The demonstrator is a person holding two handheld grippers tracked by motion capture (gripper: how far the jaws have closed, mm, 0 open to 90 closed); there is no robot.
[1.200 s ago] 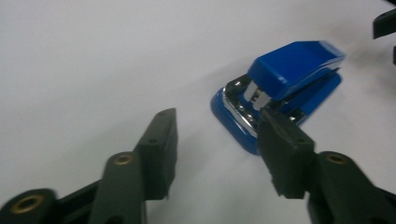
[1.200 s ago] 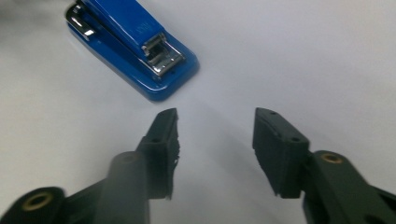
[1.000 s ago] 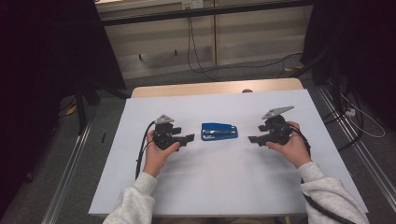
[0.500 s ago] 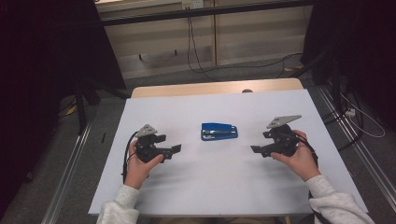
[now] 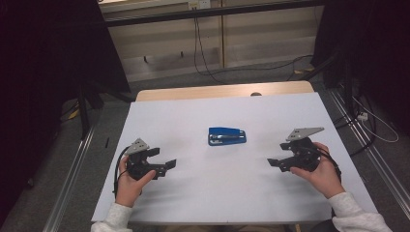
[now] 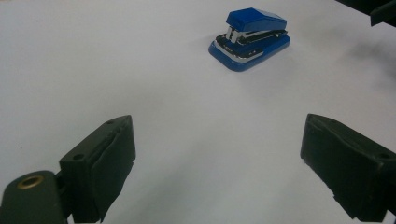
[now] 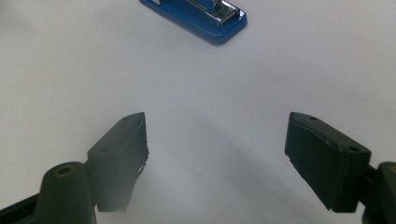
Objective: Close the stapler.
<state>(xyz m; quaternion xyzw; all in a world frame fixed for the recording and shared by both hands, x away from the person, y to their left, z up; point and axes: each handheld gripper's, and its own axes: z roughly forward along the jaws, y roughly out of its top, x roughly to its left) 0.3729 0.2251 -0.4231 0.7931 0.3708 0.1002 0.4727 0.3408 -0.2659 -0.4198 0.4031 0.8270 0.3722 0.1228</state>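
A blue stapler (image 5: pixel 226 136) lies flat in the middle of the white table top (image 5: pixel 217 198), touched by nothing. My left gripper (image 5: pixel 164 158) is held at the front left, jaws pointing right toward the stapler and well short of it. My right gripper (image 5: pixel 278 159) is at the front right, pointing left. In the left gripper view the stapler (image 6: pixel 250 39) lies far ahead of the left gripper (image 6: pixel 217 135). In the right gripper view the stapler (image 7: pixel 201 16) is cut by the top edge, beyond the right gripper (image 7: pixel 217 123). Both pairs of jaws have just been opening and are open, with nothing between them.
A strip of bare wood (image 5: pixel 193 92) shows along the table's far edge. Metal rails (image 5: pixel 72 183) run along the floor on both sides, and cables (image 5: pixel 198 53) hang behind the table. The right gripper's jaw tip (image 6: pixel 384 10) shows at the top right of the left gripper view.
Both hands have drawn away from the stapler, the left one leftward and the right one rightward, both nearer the front edge. Both pairs of jaws stand wider apart.
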